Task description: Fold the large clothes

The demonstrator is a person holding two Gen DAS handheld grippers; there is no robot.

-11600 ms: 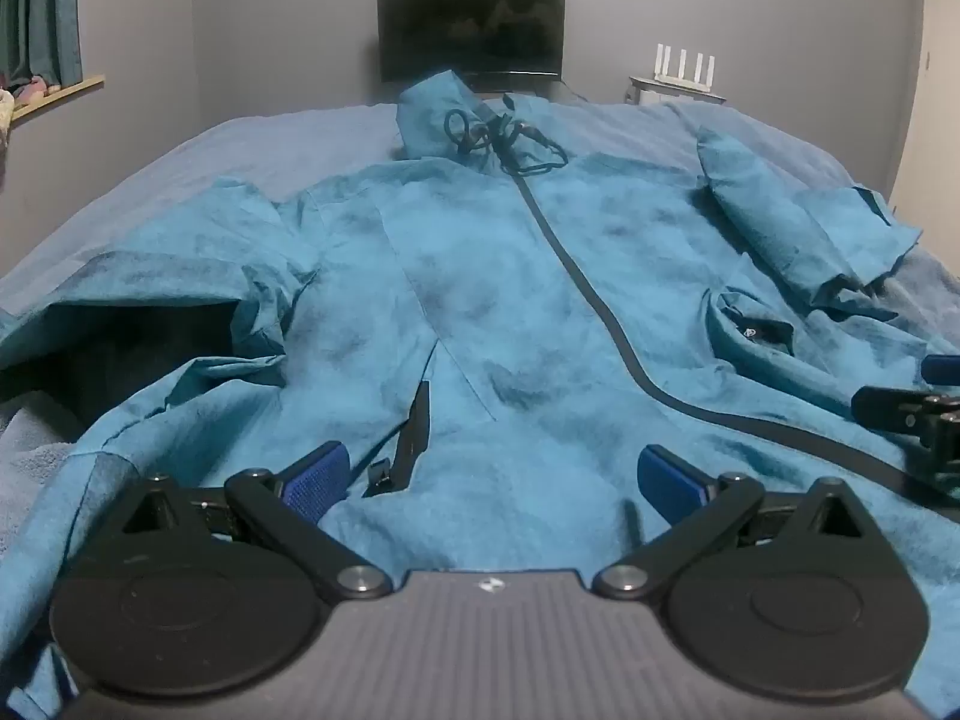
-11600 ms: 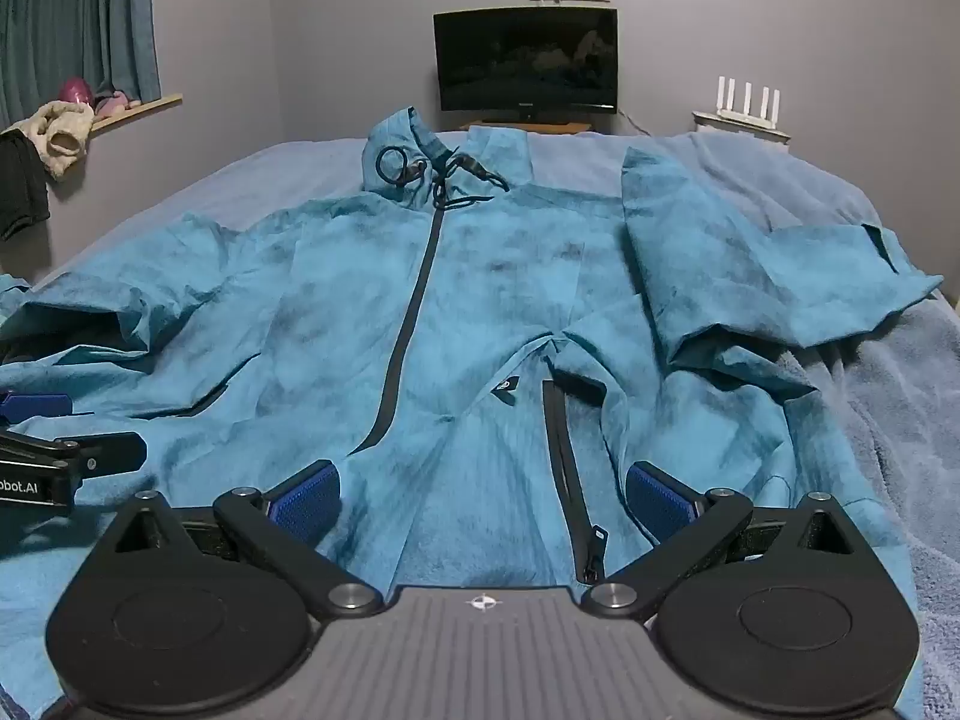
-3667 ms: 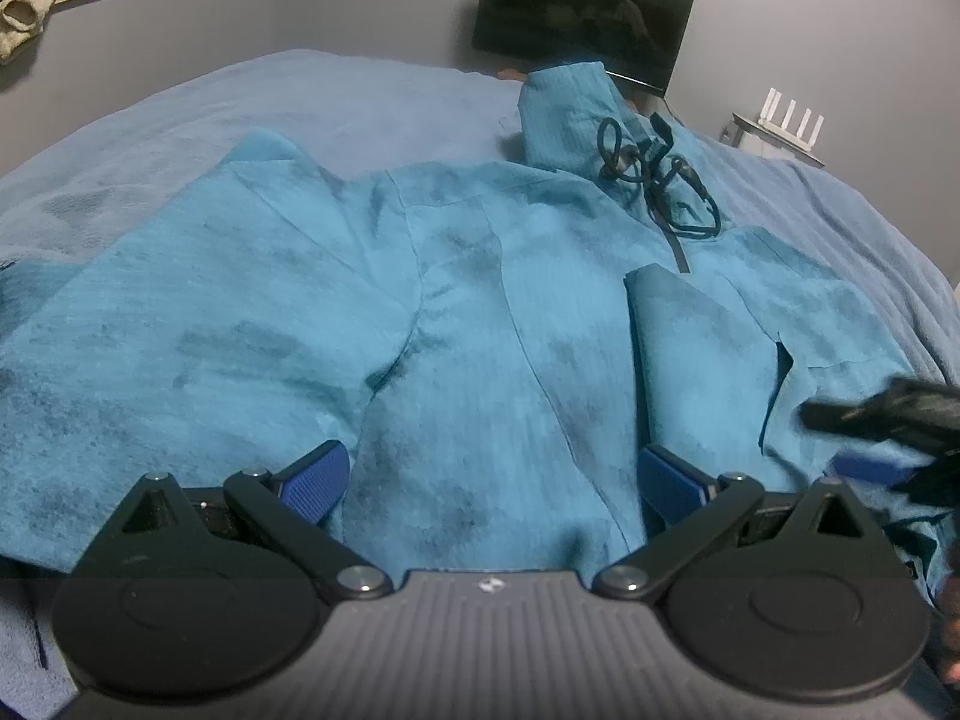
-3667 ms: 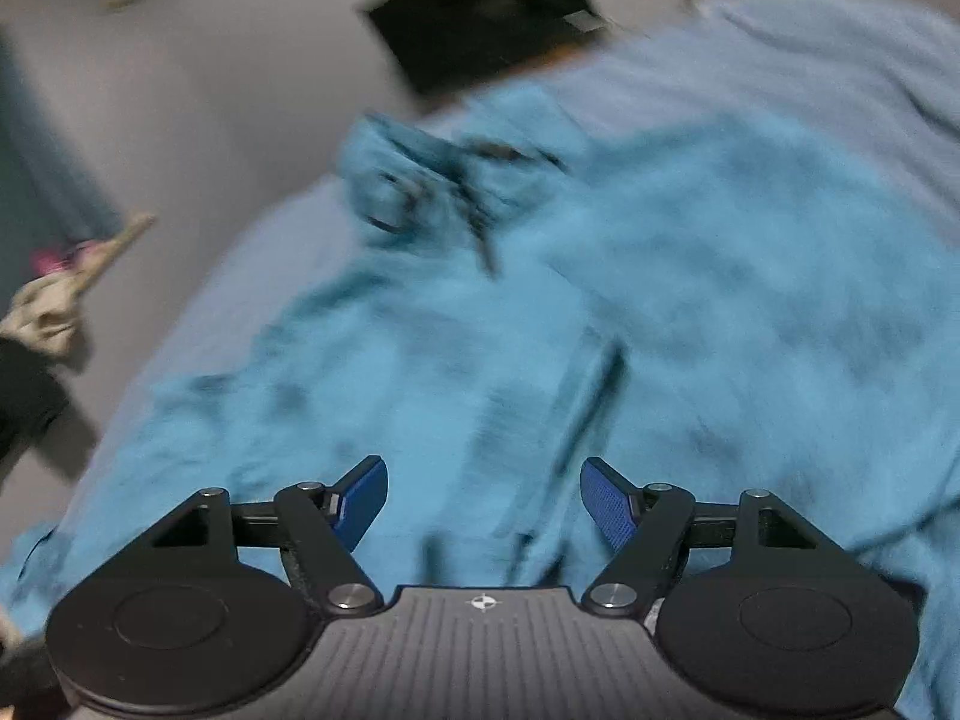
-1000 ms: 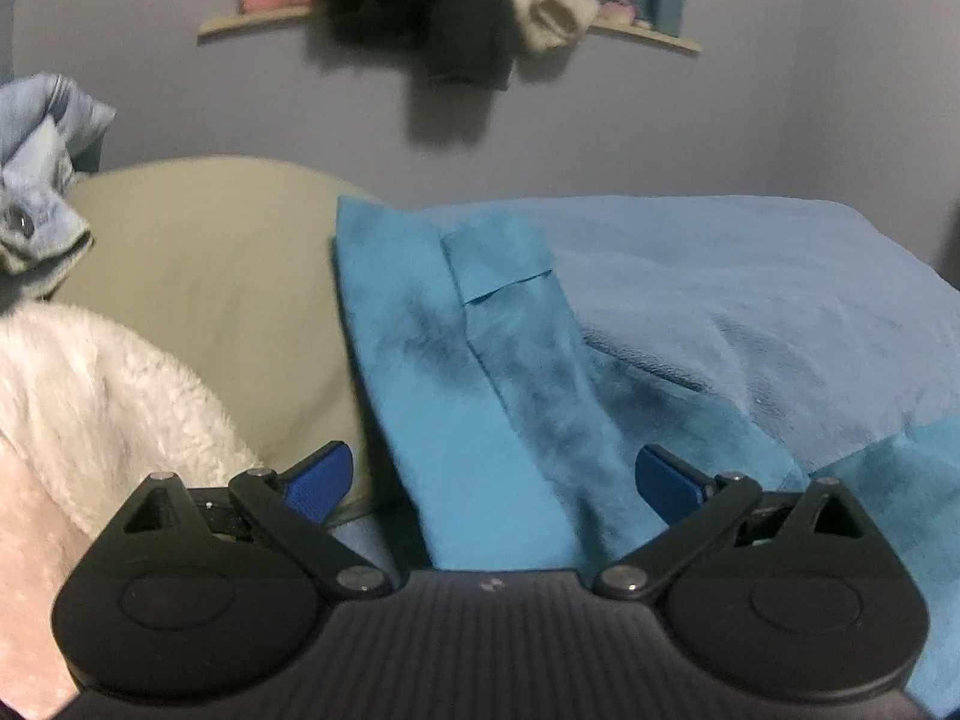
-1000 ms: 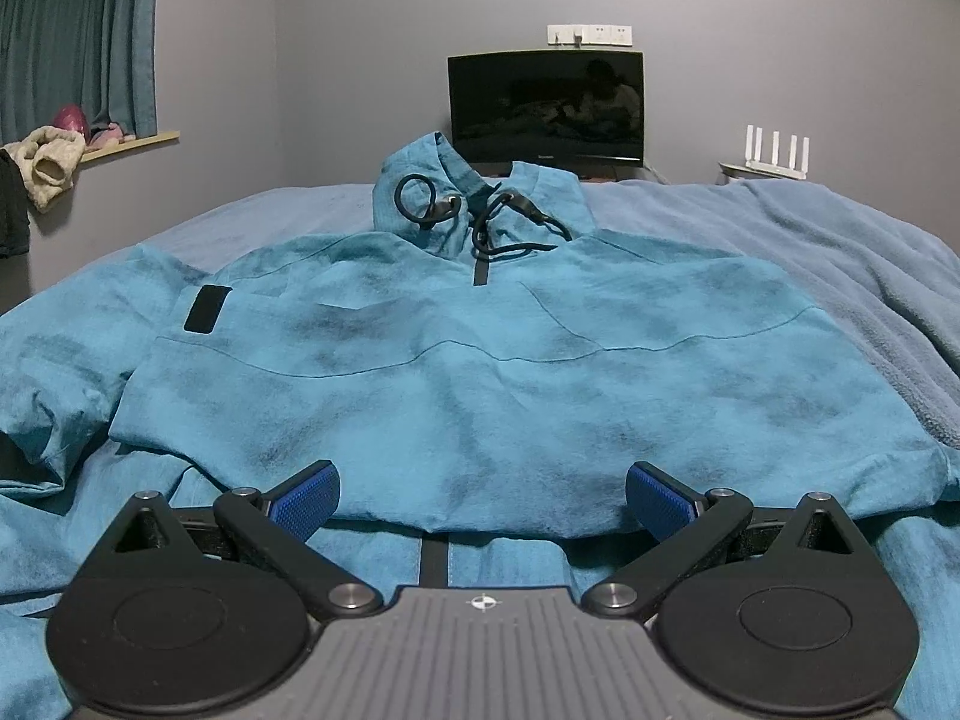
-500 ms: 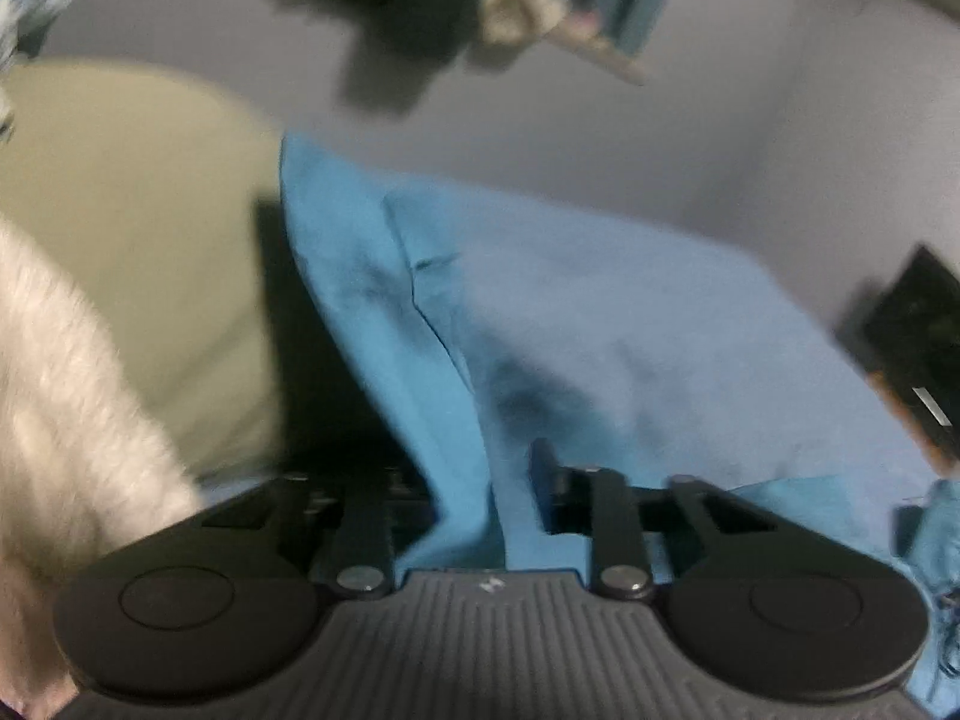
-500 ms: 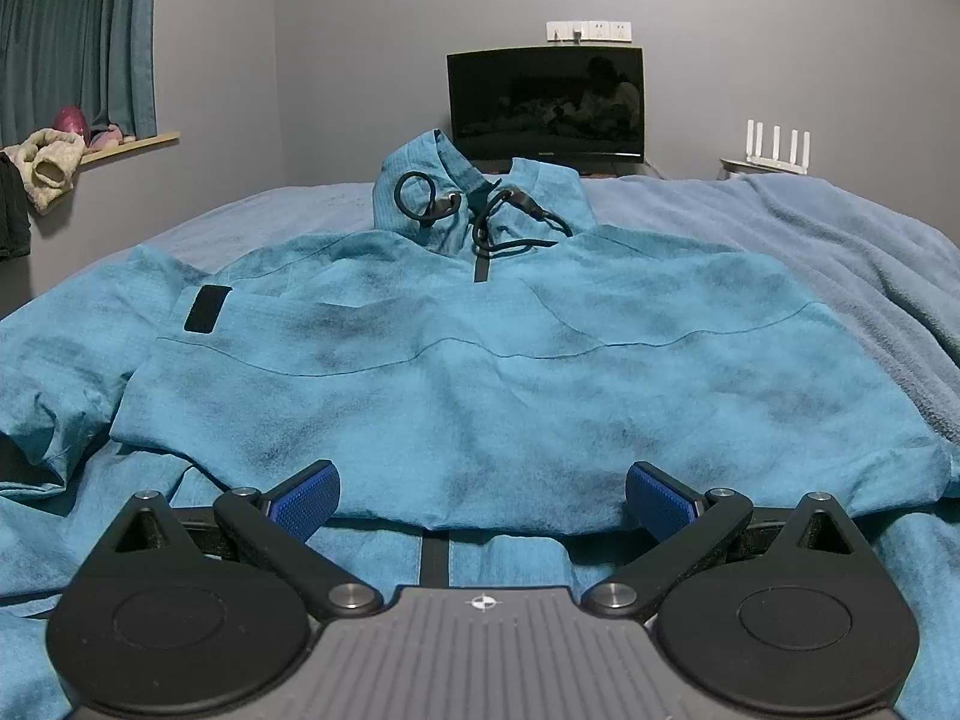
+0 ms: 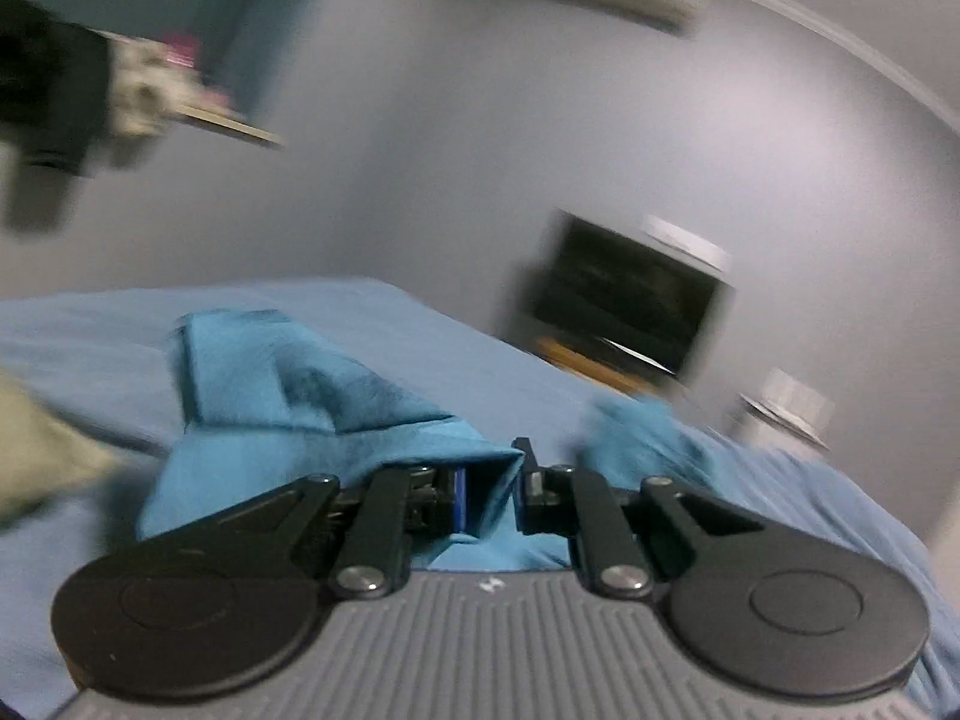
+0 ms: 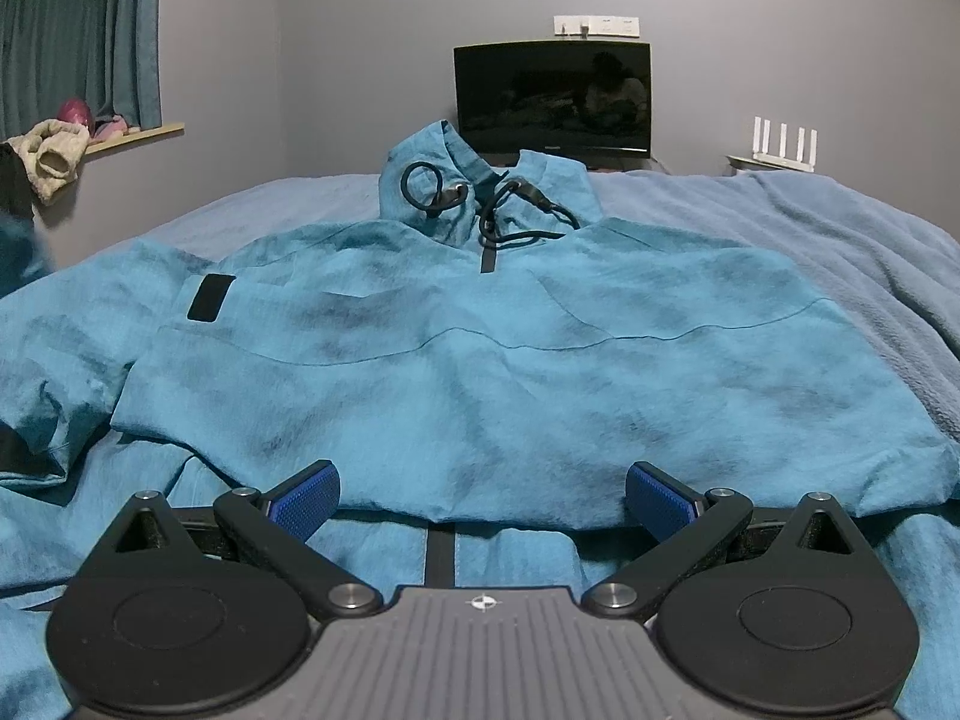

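Across the bed (image 10: 840, 228) the teal jacket (image 10: 480, 360) lies spread, hood toward the dark monitor (image 10: 552, 96); the right hand-held gripper (image 10: 480, 498) hovers wide open over its near hem, while the left hand-held gripper (image 9: 489, 492) is closing, clamped on a sleeve fold (image 9: 312, 408), lifted.

— How many garments lie on the bed (image 10: 840, 222)?
— One teal jacket (image 10: 480, 360), with one black patch (image 10: 210, 298) and two drawcords (image 10: 516, 210).

— And the room?
— One dark monitor (image 10: 552, 99), one white router (image 10: 783, 147) showing four antennas, one curtain (image 10: 78, 30), one shelf (image 10: 135, 137).

— Grippers?
— Two: the left gripper (image 9: 489, 495) and the right gripper (image 10: 480, 495).
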